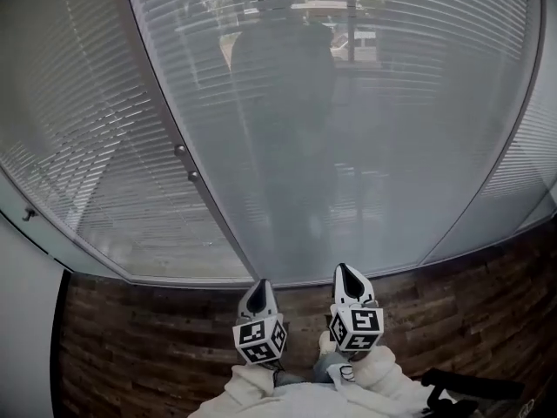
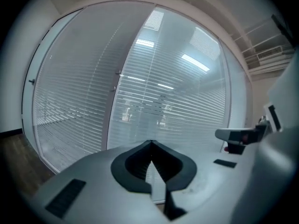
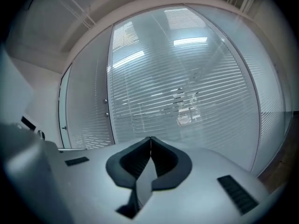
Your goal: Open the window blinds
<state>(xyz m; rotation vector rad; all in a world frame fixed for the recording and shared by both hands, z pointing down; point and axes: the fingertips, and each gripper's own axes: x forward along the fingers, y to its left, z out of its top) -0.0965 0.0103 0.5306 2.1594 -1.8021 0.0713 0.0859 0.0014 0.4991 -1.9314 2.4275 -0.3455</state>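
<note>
Both claws, left gripper (image 1: 258, 286) and right gripper (image 1: 347, 271), are pinched together, empty. Blinds (image 1: 374, 120) hang closed behind glass ahead; I'm on approach, and next I probably need those frame knobs (image 1: 181, 150).

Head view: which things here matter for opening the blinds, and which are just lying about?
For the job:
- window blinds
- knobs on the frame, probably the blind controls
- left gripper and right gripper, both shut and empty

Just there:
- wooden floor
- black object at lower right, unclear what it is
</note>
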